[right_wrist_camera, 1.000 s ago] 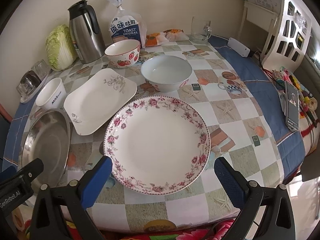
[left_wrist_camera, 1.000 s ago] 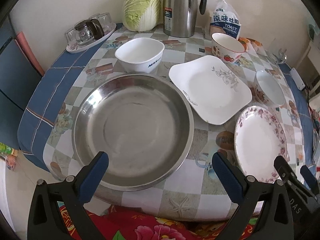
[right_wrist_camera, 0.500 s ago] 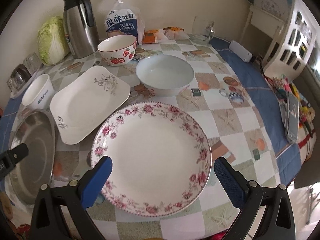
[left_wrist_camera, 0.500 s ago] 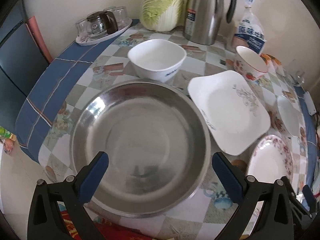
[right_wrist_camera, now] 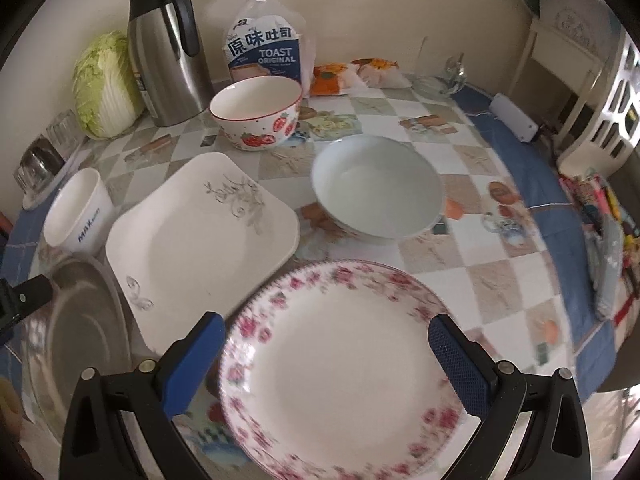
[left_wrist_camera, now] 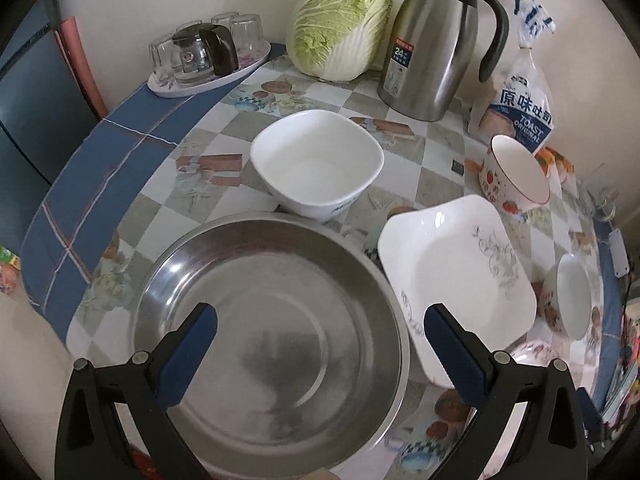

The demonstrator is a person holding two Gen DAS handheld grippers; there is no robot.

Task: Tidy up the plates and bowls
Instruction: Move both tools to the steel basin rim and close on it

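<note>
A: Left gripper (left_wrist_camera: 320,344) spread wide over the steel basin (left_wrist_camera: 272,340), nothing held. Basin's round, no long axis, mouth up, near table edge.

B: Right gripper (right_wrist_camera: 326,354) also agape above the floral plate (right_wrist_camera: 340,372), flat, face up. Vs 1 s ago both moved fwd; dishes loom larger, square plate (right_wrist_camera: 200,240) btwn them.

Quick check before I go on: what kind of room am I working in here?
Most likely a home dining area: a round table under a patterned cloth carries a napa cabbage, a steel thermos jug, a bag of toast bread and mixed household crockery.
</note>
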